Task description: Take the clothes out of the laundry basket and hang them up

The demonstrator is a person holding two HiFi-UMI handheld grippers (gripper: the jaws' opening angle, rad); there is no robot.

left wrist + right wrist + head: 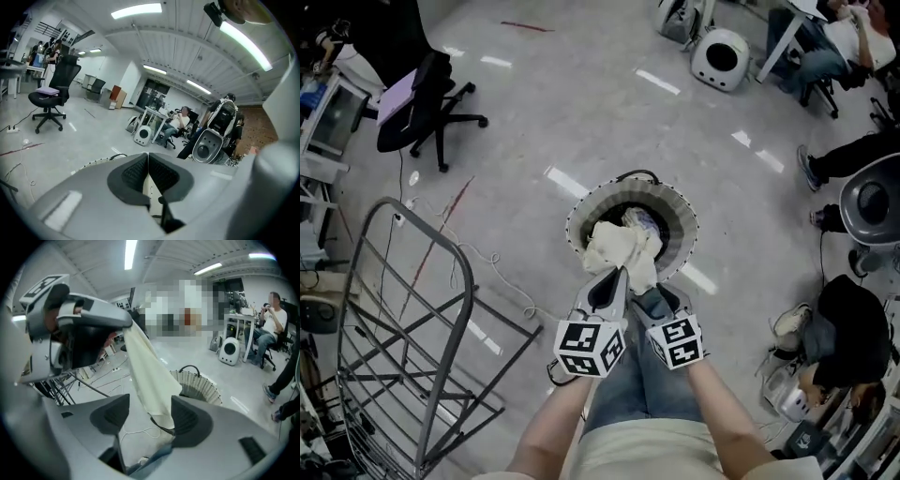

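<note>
Cream garment [617,246], crumpled, hanging above ribbed basket [680,211]

Left gripper [148,173], right gripper [149,414]: grey shells, black ribbed pads [164,176]. Each bears a black-and-white marker cube [591,348]. Worn: blue jeans [637,389], cream top [642,457].
</note>
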